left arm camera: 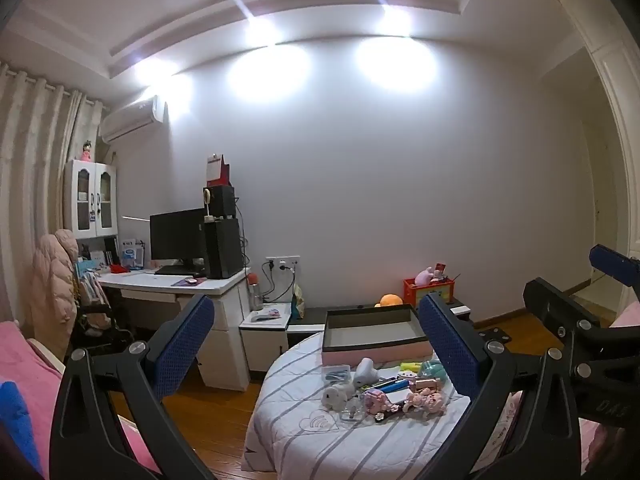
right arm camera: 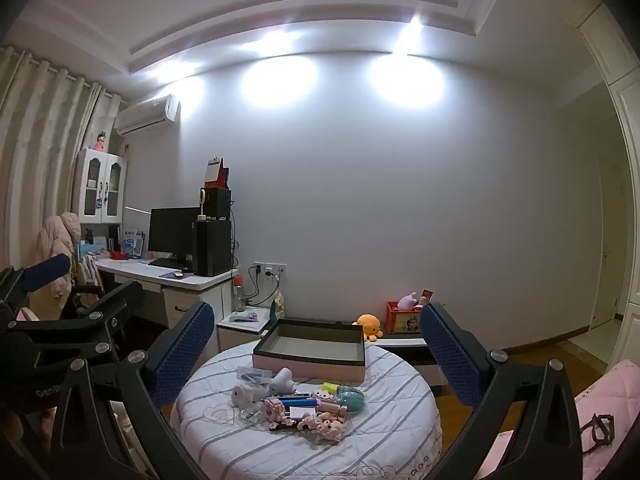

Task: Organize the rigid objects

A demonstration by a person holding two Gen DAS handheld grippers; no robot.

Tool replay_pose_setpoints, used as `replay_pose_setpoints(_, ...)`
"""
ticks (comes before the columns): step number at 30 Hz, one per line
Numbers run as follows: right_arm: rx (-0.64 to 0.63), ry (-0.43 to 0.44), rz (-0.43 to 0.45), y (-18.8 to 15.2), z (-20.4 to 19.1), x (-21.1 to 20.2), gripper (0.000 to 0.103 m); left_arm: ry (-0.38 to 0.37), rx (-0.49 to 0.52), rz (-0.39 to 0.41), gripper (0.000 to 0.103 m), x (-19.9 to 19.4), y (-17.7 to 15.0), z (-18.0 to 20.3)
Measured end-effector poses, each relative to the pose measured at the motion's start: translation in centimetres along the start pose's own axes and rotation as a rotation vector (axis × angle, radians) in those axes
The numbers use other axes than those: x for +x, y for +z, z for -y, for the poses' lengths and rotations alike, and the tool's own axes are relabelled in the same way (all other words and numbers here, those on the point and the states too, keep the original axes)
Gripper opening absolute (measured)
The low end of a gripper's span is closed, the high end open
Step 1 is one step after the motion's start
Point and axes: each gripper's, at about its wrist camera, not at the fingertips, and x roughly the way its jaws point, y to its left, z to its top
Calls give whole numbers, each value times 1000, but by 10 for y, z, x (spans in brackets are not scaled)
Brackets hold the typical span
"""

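Left tongs: the left gripper [left arm camera: 316, 344] stands wide open with nothing between its blue textured pads [left arm camera: 182, 346]; it fills the lower part of the left wrist view; the round table [left arm camera: 288, 432] lies past its tips, well apart.
Right tongs: the right gripper [right arm camera: 316, 350] is likewise spread wide and holds nothing; its blue pads [right arm camera: 182, 354] frame the table from lower left and lower right of the right wrist view.
Clutter: the heap of small rigid objects [right arm camera: 298, 404] sits in the lower centre of the frame, between the two pads in the picture but beyond them, touching neither; a white hair-dryer-shaped item [right arm camera: 282, 378], a blue cylindrical tube [right arm camera: 298, 400], a teal rounded case [right arm camera: 352, 396] and a pink figurine [right arm camera: 330, 428] lie close together, some touching.
Box: the shallow open box with pink sides and dark rim [right arm camera: 310, 346] stands just behind the heap, toward the wall.
Surface: the round table wears a white quilted cover with grey stripes [right arm camera: 380, 440].
Background: a white desk with a black monitor [right arm camera: 172, 236] sits at middle left.
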Motion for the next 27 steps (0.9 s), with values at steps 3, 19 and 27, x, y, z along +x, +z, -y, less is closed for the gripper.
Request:
replay_pose_setpoints(3,4,1,6,0,0,-1,103,20,41,-10,103,2,2,5)
replay_pose_setpoints(19,7,2,17,0,1,0,103,9,16,7,103,-4,1,4)
replay_pose_setpoints(27,7,-2,14,-3,1,3,103,9,11,4,103,-1,-1,4)
